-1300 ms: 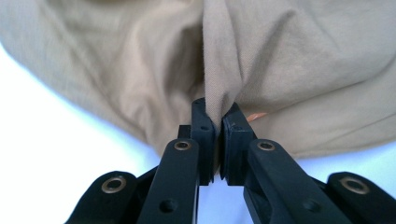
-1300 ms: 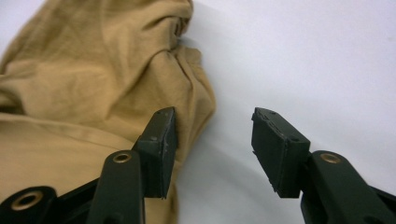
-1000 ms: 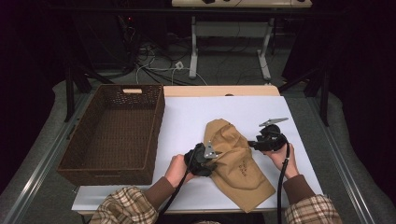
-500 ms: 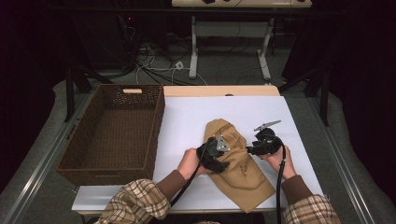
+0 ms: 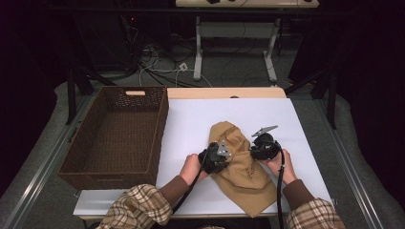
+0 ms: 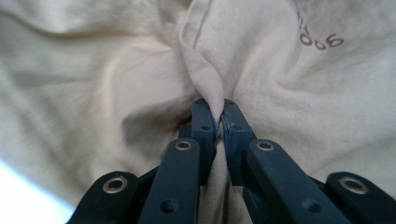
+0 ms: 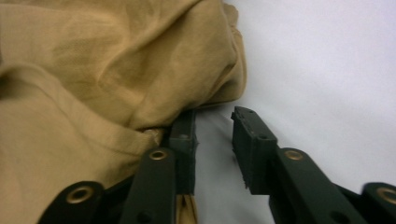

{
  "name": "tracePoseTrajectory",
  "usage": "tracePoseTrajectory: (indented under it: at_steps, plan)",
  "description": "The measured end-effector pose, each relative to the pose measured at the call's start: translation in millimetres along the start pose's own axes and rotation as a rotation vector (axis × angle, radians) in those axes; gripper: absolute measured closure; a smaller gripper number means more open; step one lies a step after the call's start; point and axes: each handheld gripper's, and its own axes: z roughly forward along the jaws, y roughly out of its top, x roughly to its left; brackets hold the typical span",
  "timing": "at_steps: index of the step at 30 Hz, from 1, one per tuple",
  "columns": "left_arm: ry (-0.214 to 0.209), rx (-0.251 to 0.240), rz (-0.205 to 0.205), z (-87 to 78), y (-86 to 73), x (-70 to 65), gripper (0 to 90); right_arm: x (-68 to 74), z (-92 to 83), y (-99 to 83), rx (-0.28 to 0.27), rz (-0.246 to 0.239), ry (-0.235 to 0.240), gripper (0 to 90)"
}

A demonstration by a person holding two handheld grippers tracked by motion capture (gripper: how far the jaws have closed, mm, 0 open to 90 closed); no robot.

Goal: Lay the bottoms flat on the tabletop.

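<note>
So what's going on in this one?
A person at a table works a tan cloth lying crumpled on a white sheet with a gripper in each hand. The left gripper has pinched a raised fold of the cloth. The right gripper sits at the cloth's edge, its jaws just closing but with a gap between them and nothing gripped yet. A brown basket waits on the left.

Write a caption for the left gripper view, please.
Left gripper shut on a raised fold of tan cloth.
</note>
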Motion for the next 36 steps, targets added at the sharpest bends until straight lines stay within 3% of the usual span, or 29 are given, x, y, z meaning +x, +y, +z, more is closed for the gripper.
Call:
tracePoseTrajectory:
  at_steps: [6,11,17,19,28,32,36]
  plan:
    - [0.044,0.011,-0.007,-13.3,-10.3,4.0,87.0,3.2,0.3,-2.1,-0.018,-0.014,0.017,89.4]
    - [0.088,0.046,0.016,-17.0,-15.1,0.2,87.0,4.1,0.2,-1.3,-0.015,-0.013,0.023,90.0]
    - [0.132,0.057,-0.016,-23.6,-21.7,1.0,86.4,-1.2,-2.7,-2.7,-0.013,0.0,0.023,90.0]
    - [0.127,0.062,-0.012,-22.1,-21.4,-0.1,84.9,-4.0,-4.1,-3.7,-0.011,0.007,0.033,84.6]
    - [0.107,-0.006,-0.023,-26.6,1.4,-5.1,45.9,-6.4,-17.1,-2.2,-0.017,-0.003,0.081,67.2]
    - [0.094,-0.01,-0.002,-20.9,12.3,-9.3,37.3,-2.8,-13.4,-4.0,0.008,-0.019,0.098,62.1]
    - [0.085,0.014,0.017,-5.3,23.3,-9.7,30.9,-0.9,-7.0,-4.4,0.021,-0.026,0.106,61.3]
